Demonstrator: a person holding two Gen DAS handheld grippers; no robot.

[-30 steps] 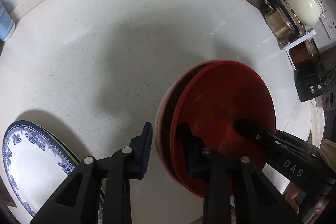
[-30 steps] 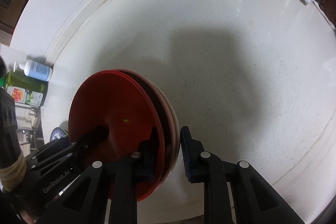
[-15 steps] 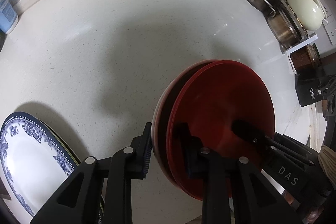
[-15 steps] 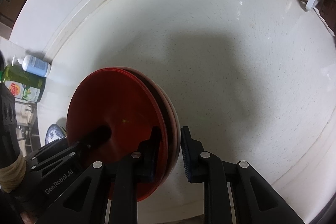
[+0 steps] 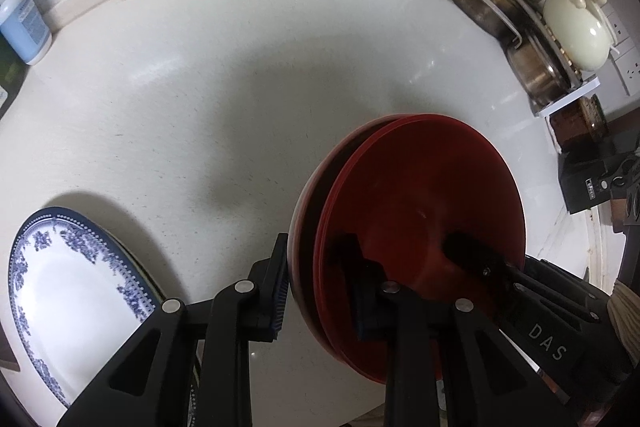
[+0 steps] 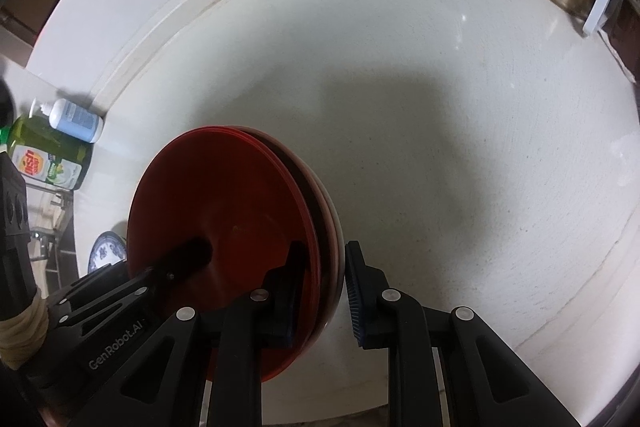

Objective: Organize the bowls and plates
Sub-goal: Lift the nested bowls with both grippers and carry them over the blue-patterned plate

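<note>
Left claw (image 5: pixel 320 291) and right claw (image 6: pixel 320 291) both clenched on rim of red plates (image 5: pixel 420 227), stack held on edge above bench (image 5: pixel 200 87), near side. Blue-white plate (image 5: pixel 72 307) at near left. Keep grips matched, tilt stack flat slowly, lower w/o letting plates slide apart.

- My left gripper (image 5: pixel 320 287) is closed on the rim of a stack of round red plates (image 5: pixel 424 211), one finger on each side.
- The stack stands on its edge, above the speckled white countertop (image 5: pixel 208 75).
- My right gripper (image 5: pixel 472 255) grips the same stack from the right side.
- A white plate with blue floral border (image 5: pixel 68 291) lies at the lower left.
- A pale blue plastic bottle (image 5: pixel 24 23) stands by the wall, well apart.
- A rack with steel pots (image 5: pixel 532 39) is at the upper right.
</note>
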